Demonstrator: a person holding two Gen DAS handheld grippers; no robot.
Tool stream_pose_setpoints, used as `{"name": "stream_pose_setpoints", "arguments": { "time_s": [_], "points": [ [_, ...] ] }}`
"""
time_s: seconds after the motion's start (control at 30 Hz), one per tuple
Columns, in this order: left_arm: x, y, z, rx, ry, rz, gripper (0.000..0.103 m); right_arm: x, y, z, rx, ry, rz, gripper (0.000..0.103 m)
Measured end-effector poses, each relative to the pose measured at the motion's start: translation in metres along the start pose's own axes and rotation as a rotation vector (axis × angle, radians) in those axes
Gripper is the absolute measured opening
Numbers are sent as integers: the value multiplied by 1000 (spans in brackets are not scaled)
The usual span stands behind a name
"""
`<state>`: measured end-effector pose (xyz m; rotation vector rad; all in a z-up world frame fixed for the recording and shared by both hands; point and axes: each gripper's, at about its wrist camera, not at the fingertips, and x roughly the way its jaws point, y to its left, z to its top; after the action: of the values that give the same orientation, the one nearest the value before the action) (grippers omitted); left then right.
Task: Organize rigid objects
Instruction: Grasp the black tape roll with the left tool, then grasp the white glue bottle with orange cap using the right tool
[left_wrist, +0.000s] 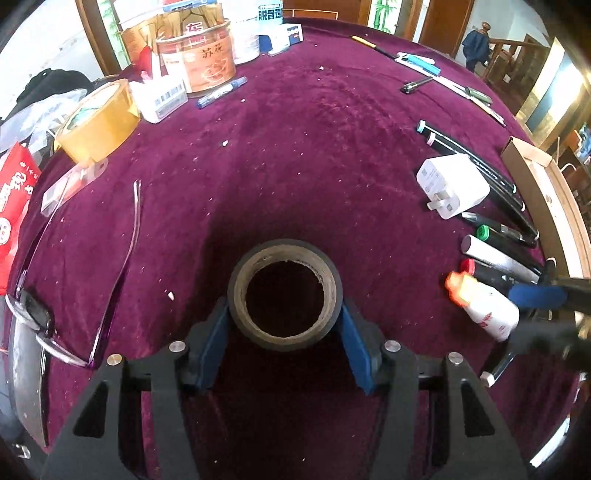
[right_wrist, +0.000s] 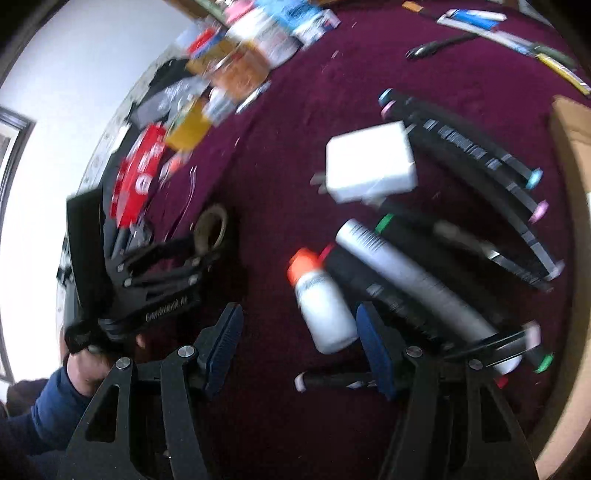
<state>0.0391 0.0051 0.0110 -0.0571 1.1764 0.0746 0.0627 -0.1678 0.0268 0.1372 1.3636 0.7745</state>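
My left gripper (left_wrist: 283, 314) is shut on a black tape roll (left_wrist: 283, 295), its blue pads pressing the roll's two sides just over the purple cloth; the roll also shows in the right wrist view (right_wrist: 212, 229). My right gripper (right_wrist: 299, 328) is open and empty, its right pad beside a small white bottle with an orange cap (right_wrist: 321, 302), which lies on the cloth. In the left wrist view the bottle (left_wrist: 484, 306) lies at the right by the right gripper's blue pad. The right wrist view is blurred.
A white charger (left_wrist: 452, 184) and a row of markers and pens (left_wrist: 498, 236) lie at the right beside a cardboard box (left_wrist: 546, 192). Glasses (left_wrist: 40, 317) lie at the left. A yellow tape roll (left_wrist: 99, 122), tins and boxes (left_wrist: 199, 59) crowd the far left.
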Motion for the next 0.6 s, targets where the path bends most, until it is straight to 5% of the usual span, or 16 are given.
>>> {"name": "stream_pose_setpoints", "arguments": {
  "time_s": [0.1, 0.33, 0.4, 0.47, 0.6],
  "points": [
    [0, 1, -1, -3, -2, 2, 57, 2, 14, 0, -85, -4, -110, 59],
    [4, -3, 4, -5, -14, 9, 61, 11, 9, 6, -79, 7, -182, 58],
    [6, -2, 5, 4, -35, 10, 62, 17, 12, 2, -84, 18, -206, 50],
    [6, -2, 5, 9, -46, 7, 59, 18, 21, -4, -135, 10, -281, 24],
    [1, -1, -2, -7, -57, 5, 57, 3, 22, -12, -119, -33, -256, 24]
  ]
}}
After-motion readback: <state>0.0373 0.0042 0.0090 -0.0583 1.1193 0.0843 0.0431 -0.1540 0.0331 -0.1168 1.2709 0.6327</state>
